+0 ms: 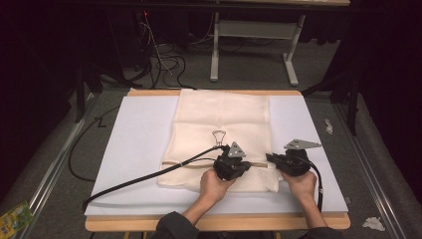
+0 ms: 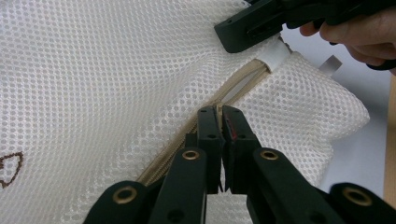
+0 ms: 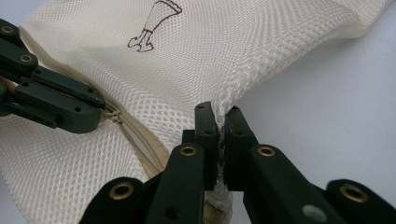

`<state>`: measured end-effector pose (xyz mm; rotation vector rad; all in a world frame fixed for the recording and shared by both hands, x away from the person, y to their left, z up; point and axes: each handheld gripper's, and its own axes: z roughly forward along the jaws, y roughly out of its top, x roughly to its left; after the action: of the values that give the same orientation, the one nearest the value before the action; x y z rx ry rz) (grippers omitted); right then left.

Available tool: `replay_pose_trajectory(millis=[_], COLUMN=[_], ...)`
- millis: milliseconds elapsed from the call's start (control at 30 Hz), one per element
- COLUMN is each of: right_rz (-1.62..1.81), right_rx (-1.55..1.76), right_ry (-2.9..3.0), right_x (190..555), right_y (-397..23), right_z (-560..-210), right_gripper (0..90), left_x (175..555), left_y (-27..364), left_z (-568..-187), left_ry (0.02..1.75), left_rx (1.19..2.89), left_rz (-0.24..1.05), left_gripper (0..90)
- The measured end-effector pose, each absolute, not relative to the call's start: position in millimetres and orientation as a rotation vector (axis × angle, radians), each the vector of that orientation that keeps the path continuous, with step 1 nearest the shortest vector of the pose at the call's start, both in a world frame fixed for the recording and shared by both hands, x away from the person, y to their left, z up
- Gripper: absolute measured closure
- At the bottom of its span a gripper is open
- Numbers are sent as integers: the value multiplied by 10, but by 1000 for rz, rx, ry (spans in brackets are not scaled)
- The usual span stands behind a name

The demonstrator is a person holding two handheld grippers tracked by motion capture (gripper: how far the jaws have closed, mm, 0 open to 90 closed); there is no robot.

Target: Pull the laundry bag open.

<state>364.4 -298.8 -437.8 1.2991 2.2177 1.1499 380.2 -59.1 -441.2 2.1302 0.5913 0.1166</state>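
Note:
A cream mesh laundry bag (image 1: 224,119) lies flat on the white sheet, with a small brown drawing (image 1: 218,136) on it and a beige zipper (image 1: 189,163) across its near part. My left gripper (image 2: 219,112) is shut on the zipper pull, which sits midway along the zipper (image 2: 243,84). In the high view the left gripper (image 1: 248,166) points right. My right gripper (image 3: 218,112) is shut on the bag's bunched mesh at the zipper's right end, beside a white tab (image 2: 275,56). In the high view the right gripper (image 1: 270,158) points left at the bag's right edge. The slider (image 3: 112,115) shows at the left gripper's tips.
The white sheet (image 1: 139,144) covers a wooden table (image 1: 219,222). The left gripper's black cable (image 1: 149,177) trails left across the sheet. A metal table frame (image 1: 215,45) and loose wires stand behind. A yellow-green packet (image 1: 15,216) and crumpled paper (image 1: 373,223) lie on the floor.

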Motion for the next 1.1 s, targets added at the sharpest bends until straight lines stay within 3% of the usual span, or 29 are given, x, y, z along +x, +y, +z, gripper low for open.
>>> replay_pose_trajectory(millis=[1100], right_rz=[1117], right_rx=[1301], right_ry=[2209], right_x=[3670], right_y=[-2955], right_z=[-4381], right_gripper=[882], left_x=[3798], left_y=[-366], left_z=[-4362], left_ry=[604], left_rx=[2120], left_rz=[154], left_gripper=[871])
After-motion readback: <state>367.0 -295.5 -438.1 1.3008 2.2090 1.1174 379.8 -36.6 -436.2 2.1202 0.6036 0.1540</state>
